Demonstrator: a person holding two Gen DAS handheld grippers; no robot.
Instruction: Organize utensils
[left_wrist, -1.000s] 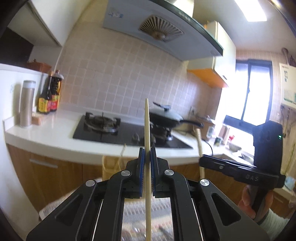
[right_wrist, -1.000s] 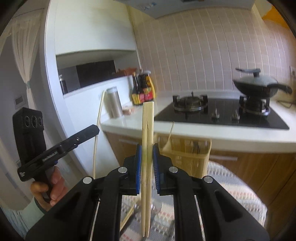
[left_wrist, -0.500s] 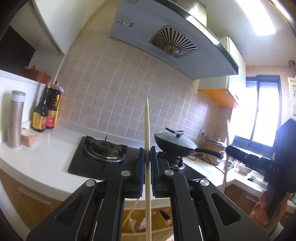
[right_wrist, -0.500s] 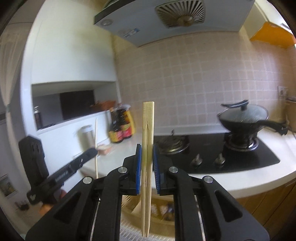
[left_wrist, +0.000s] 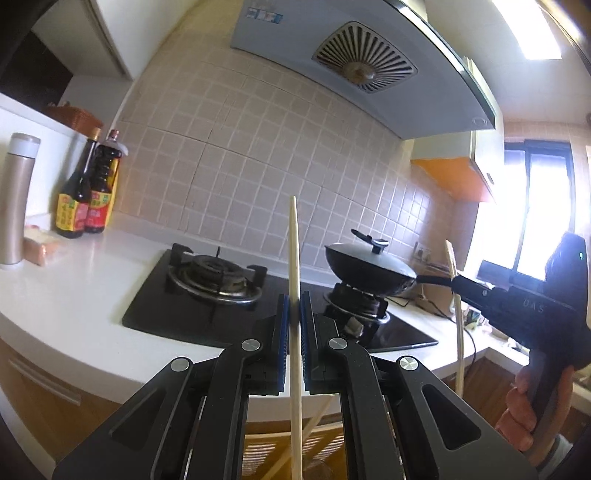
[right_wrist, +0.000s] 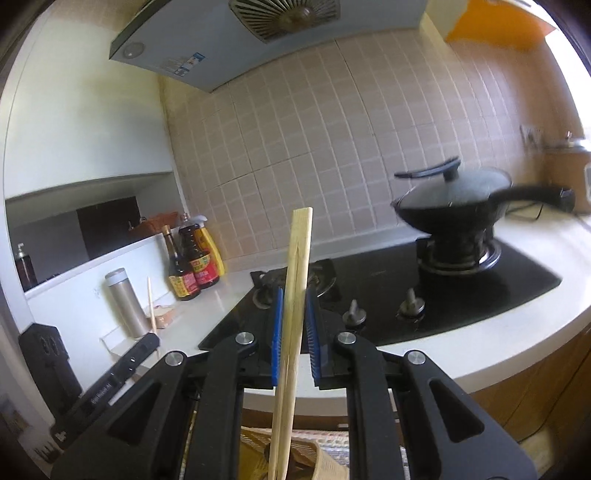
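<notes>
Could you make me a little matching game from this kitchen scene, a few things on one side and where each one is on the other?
Things:
1. single chopstick
2. joined pair of chopsticks
3. lidded wok
4. sauce bottles

Places:
A. on the far burner of the stove
B. clamped upright in the left gripper
C. standing on the counter by the tiled wall
D. clamped in the right gripper

Pairs: 1-B, 2-D, 3-A, 4-C
</notes>
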